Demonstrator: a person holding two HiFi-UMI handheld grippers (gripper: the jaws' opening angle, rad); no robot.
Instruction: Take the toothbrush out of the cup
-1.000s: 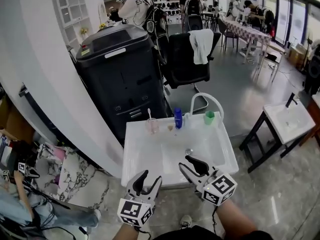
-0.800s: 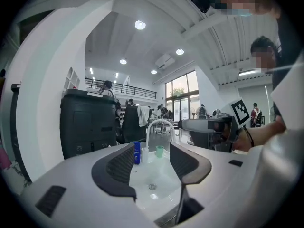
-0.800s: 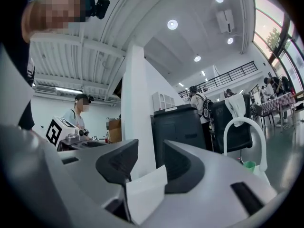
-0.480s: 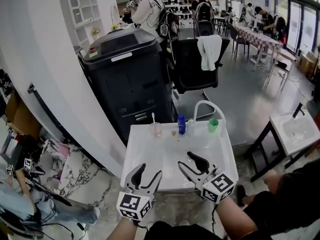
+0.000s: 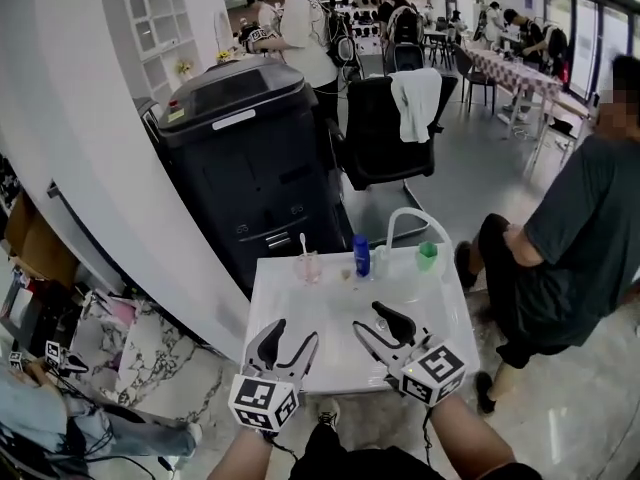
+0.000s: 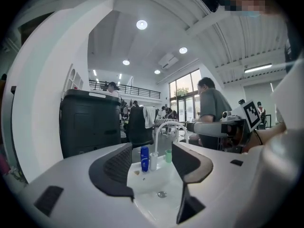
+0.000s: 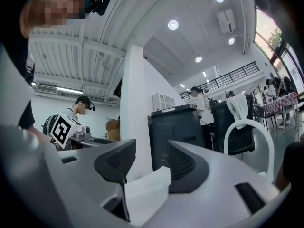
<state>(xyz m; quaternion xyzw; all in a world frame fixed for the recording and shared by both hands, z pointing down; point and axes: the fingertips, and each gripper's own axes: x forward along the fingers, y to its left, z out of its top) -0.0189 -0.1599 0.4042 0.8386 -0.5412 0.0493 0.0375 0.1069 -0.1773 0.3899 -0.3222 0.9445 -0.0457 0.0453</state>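
Over the near edge of the white rectangular sink basin (image 5: 262, 303), we are holding both tools out side by side. The left gripper (image 5: 293, 333) is hanging released: its jaws have just been opening and are standing wide, with nothing between the pads. Through that gap, in the left gripper view, we are looking down the basin at the round metal drain (image 6: 162, 194).

The right gripper (image 5: 372, 318), just beside the left one, is released too. Its jaws have just been opening as well and are gaping on nothing. Between them in the right gripper view we are seeing only a pale corner of the basin, with the big black cabinet-shaped machine (image 5: 250, 158) behind it.

The white toothbrush (image 5: 303, 240) is standing upright in the translucent pink cup (image 5: 308, 267). The cup is sitting at the basin's far rim, straight ahead of the left gripper and well apart from it. Ahead of the right gripper, the blue plastic bottle (image 5: 361, 256) is standing at that same rim. The small green cup (image 5: 428, 256) is sitting further out past that gripper's right side. The white arched faucet tube (image 5: 410, 216) is rising behind them.

Off to the right of the right gripper, a person in a dark green T-shirt (image 5: 570, 238) is standing close by the basin.
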